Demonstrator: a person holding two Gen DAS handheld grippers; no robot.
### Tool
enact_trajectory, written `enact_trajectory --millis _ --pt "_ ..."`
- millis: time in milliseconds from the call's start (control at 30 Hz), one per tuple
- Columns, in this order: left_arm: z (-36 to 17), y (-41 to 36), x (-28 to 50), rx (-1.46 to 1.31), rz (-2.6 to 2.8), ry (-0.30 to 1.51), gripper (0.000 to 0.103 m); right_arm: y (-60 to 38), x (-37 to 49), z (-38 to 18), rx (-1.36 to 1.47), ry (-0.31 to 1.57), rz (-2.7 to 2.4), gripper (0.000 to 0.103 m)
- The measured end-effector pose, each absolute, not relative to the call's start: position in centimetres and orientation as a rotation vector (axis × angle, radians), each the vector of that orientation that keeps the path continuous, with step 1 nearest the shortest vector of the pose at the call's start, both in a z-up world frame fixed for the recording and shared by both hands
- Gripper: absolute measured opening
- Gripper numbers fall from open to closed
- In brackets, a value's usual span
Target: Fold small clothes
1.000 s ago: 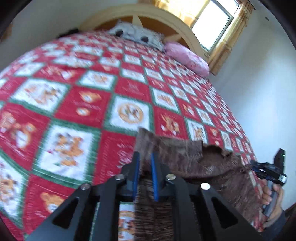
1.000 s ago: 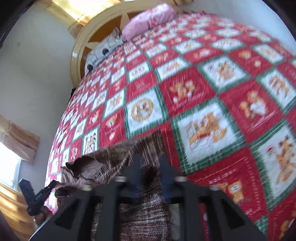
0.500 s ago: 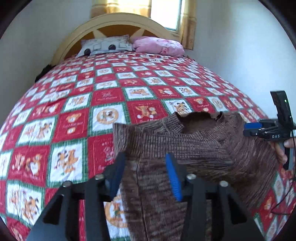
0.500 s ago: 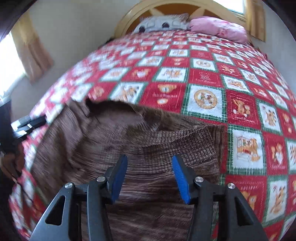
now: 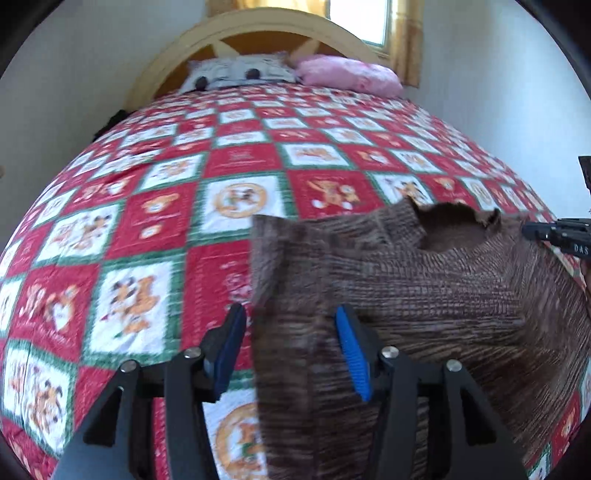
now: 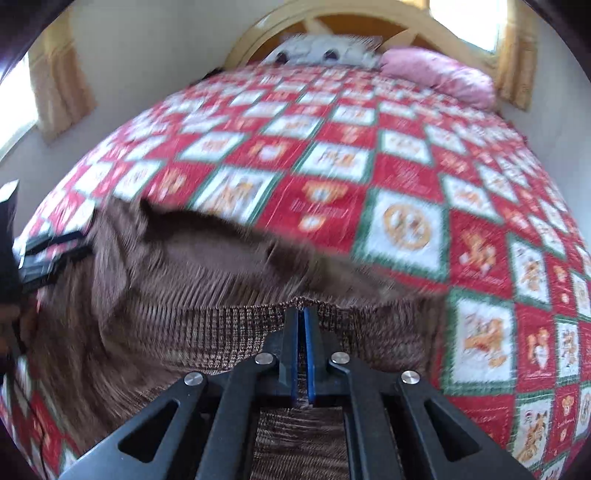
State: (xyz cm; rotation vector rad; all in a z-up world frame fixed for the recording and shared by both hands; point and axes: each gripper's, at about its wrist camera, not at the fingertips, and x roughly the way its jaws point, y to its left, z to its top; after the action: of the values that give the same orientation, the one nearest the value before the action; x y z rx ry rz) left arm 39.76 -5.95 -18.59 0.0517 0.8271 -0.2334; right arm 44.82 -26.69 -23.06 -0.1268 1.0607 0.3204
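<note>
Brown knit sweater (image 5: 424,295) is lying on the bed, on the red-and-white checked quilt (image 5: 140,229), filling the lower centre and lower right of the left wrist view; neck opening is showing at right of centre. In the right wrist view the same sweater (image 6: 177,317) is covering the lower left and centre, blurred.

Left gripper (image 5: 291,349): fingers (image 5: 352,354) are standing apart and have just been opening. The sweater's left edge is sitting between them, but the blue pads are not pressing on it, so it is released.

Right gripper (image 6: 301,350): fingers (image 6: 291,347) have just been closing and are now clenched, pads nearly together. A raised fold of the sweater's edge is sitting right at the tips; the knit is being pinched there.

The right gripper is also peeking in at the right edge of the left wrist view, next to the neck opening. The left gripper is showing at the left edge of the right wrist view, beside the sweater, with part of a hand below it.

Top of both frames: curved wooden headboard (image 5: 258,29), grey-white pillow (image 5: 240,72), pink pillow (image 5: 351,74), window with yellow curtains (image 5: 406,33).
</note>
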Motion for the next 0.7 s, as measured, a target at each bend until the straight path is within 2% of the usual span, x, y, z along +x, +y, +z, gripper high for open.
enact_trajectory --millis 167,233,300,333,367,400,533,667,700 --pt "-19.1 -5.3 39.9 0.023 -0.195 0.831 0.064 -27.1 46.8 -23.9 -0.111 1.087 0.208 0.002" --pt "-19.3 -4.9 39.9 -0.006 -0.162 0.826 0.072 -27.0 47.0 -24.4 -0.102 1.115 0.218 0.002" --pt "-19.2 -3.7 39.7 -0.071 -0.162 0.811 0.072 -26.6 47.0 -24.4 -0.132 1.126 0.191 0.006" --pt "-19.3 -3.0 39.5 -0.11 -0.164 0.809 0.072 -26.4 46.7 -24.1 -0.134 1.117 0.187 0.024" --pt "-19.4 -2.1 39.4 -0.166 -0.162 0.804 0.072 -26.2 46.4 -23.3 -0.135 1.095 0.183 0.055" --pt "-19.5 -1.6 39.4 -0.197 -0.163 0.802 0.073 -25.9 46.0 -22.3 -0.122 1.062 0.202 0.063" --pt "-19.8 -0.3 39.3 -0.305 -0.203 0.795 0.081 -21.8 44.5 -19.6 -0.135 1.011 0.395 0.064" --pt "-19.4 -0.2 38.9 -0.314 -0.204 0.766 0.091 -16.5 44.1 -21.2 -0.194 1.082 0.532 0.064" --pt "-19.3 -0.2 38.7 -0.317 -0.203 0.753 0.093 -15.5 44.2 -22.1 -0.216 1.108 0.541 0.061"
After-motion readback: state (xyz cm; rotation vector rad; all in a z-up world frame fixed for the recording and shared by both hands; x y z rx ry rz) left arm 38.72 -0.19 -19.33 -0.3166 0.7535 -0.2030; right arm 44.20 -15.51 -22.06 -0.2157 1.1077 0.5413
